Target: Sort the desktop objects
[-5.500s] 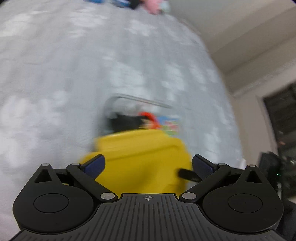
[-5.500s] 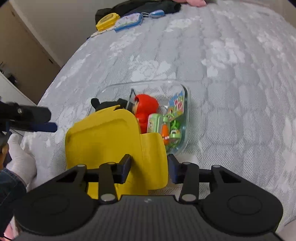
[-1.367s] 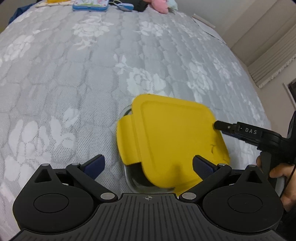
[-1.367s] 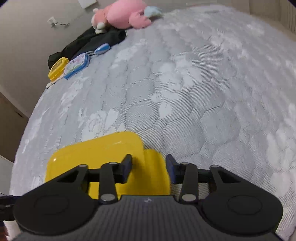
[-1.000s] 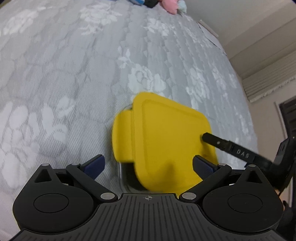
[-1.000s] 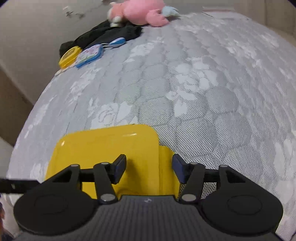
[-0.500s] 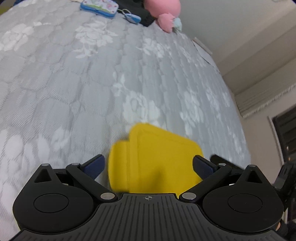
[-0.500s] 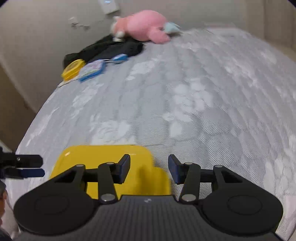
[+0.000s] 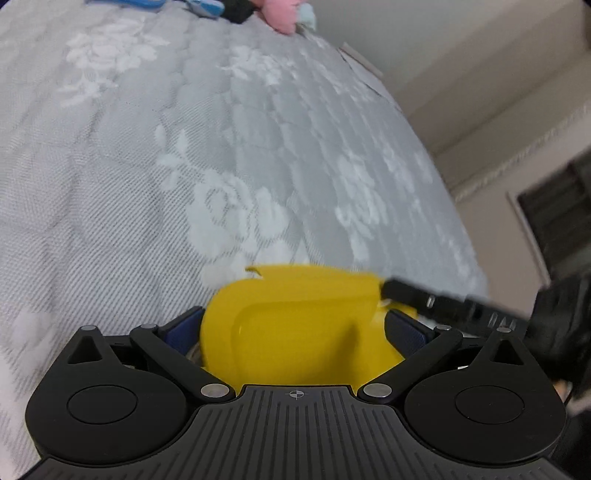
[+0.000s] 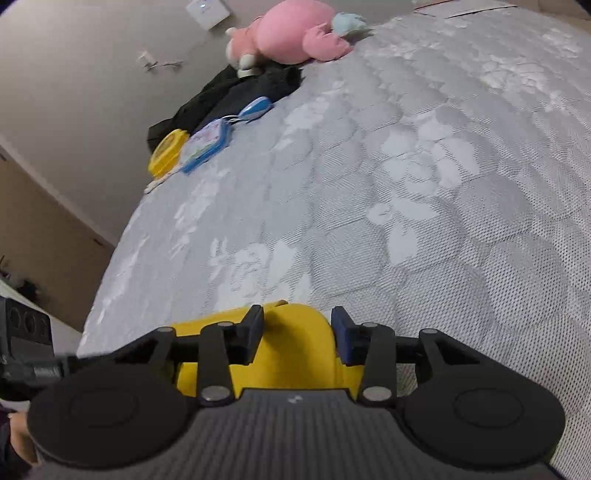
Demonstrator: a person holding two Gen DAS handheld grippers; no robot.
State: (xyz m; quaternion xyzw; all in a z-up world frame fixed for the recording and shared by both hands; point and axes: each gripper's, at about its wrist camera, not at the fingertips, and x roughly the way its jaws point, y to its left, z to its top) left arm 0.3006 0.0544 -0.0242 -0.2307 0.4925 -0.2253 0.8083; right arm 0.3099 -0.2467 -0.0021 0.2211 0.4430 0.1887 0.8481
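Observation:
A yellow lid covers the clear toy container on the grey quilted mattress; the container and its contents are hidden under it. My left gripper is open, its fingers wide on either side of the lid. My right gripper has its jaws partly closed around the lid's yellow side flap; I cannot tell whether the pads touch it. The right gripper's finger shows at the lid's right edge in the left wrist view.
At the mattress's far end lie a pink plush toy, black clothing, a yellow round case and a blue-edged toy pad. A wall bounds the far side. The mattress edge drops off at right.
The lid went from tilted beside the open container to lying flat on it. Both grippers have since come lower and closer over the lid; the right jaws stay around the side flap.

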